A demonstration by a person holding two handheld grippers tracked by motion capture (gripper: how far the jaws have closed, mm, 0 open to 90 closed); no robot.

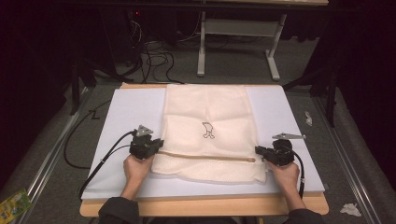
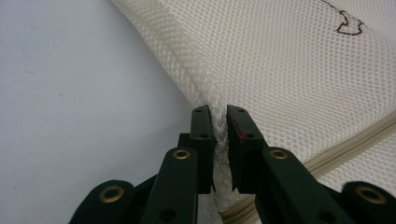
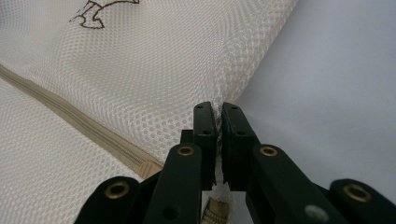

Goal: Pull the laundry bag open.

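Observation:
A cream mesh bag (image 1: 208, 116) lies flat on the white table mat (image 1: 130, 109), its near part folded over along a tan zipper (image 1: 205, 157). A small dark emblem (image 1: 208, 130) marks its middle. My left gripper (image 1: 159, 143) is shut on the bag's left edge by the zipper end; in the left gripper view my left gripper (image 2: 219, 123) has mesh (image 2: 289, 70) pinched between its jaws. My right gripper (image 1: 258, 150) is shut on the right edge; in the right gripper view my right gripper (image 3: 218, 119) bites the mesh (image 3: 140, 79) beside the zipper (image 3: 84, 123).
The mat rests on a wooden tabletop (image 1: 205, 206). Bare mat lies on both sides of the bag. Beyond the table stand a white table frame (image 1: 238, 42) and floor cables (image 1: 154, 58). A yellow-green packet (image 1: 13, 203) lies on the floor at left.

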